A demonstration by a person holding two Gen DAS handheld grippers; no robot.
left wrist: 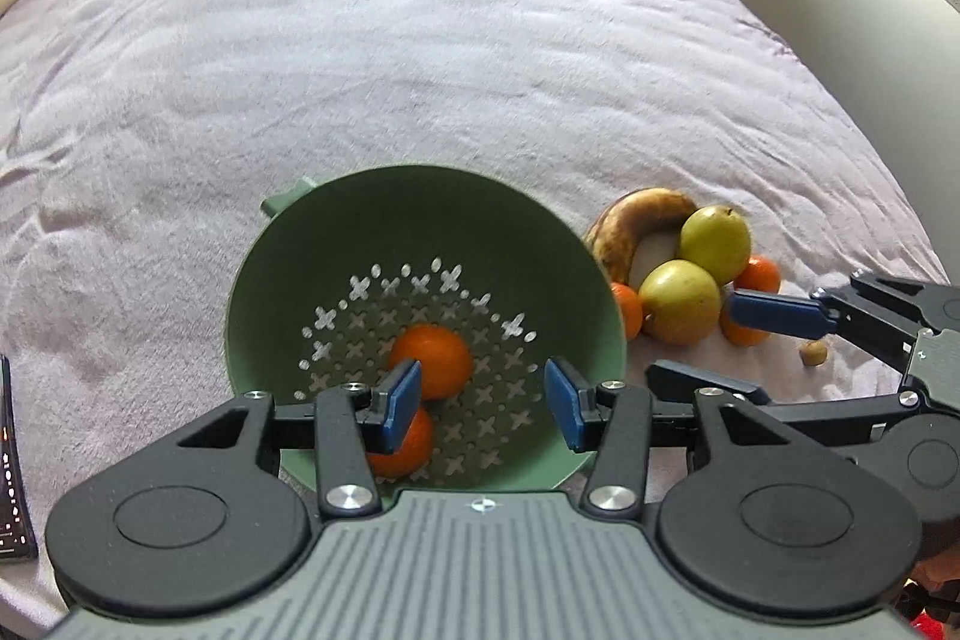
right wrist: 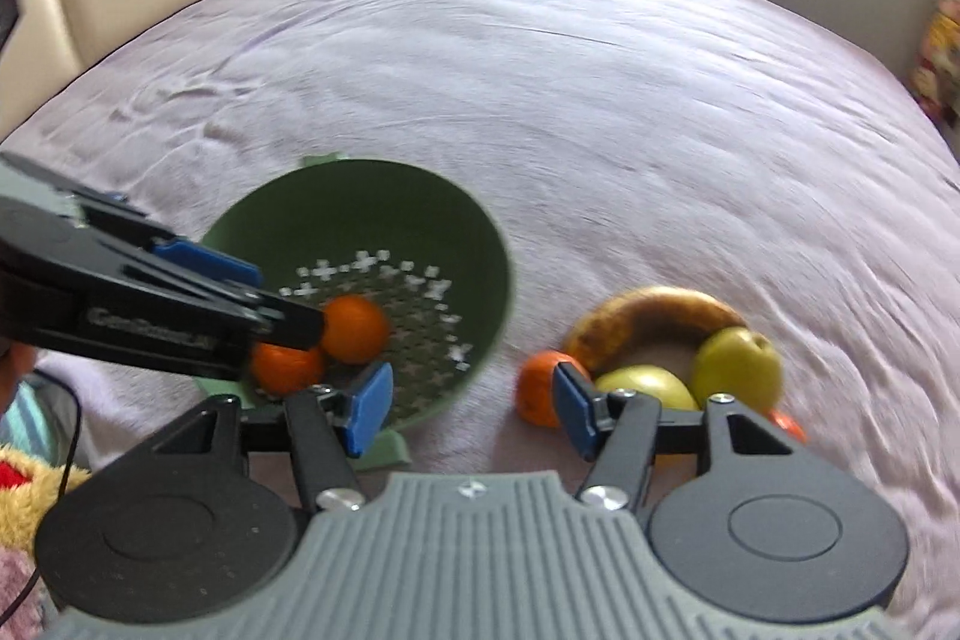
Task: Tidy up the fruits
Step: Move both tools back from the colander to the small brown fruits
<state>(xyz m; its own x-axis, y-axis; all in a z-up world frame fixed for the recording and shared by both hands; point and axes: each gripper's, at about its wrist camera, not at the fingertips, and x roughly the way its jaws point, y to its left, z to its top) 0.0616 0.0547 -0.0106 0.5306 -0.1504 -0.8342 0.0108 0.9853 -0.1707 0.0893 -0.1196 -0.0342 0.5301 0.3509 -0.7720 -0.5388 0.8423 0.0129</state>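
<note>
Hovering over the green bowl [left wrist: 414,214] on the bed [left wrist: 420,40], the left tool [left wrist: 480,394] is standing open and empty above two oranges [left wrist: 433,359]. Beside it, the right tool [right wrist: 471,412] is gaping empty near the pile: orange [right wrist: 537,388], soft bruised banana [right wrist: 648,316], firm apples [right wrist: 738,361]. Round, slippery skins are probably wanting a hold across the widest part.

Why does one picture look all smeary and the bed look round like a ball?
Right wrist view: blurred, so the green colander and banana look smeared. Left wrist view: sharp, with crisp holes in the colander. Both views: the fisheye lens bulges the flat bed into a dome.
</note>
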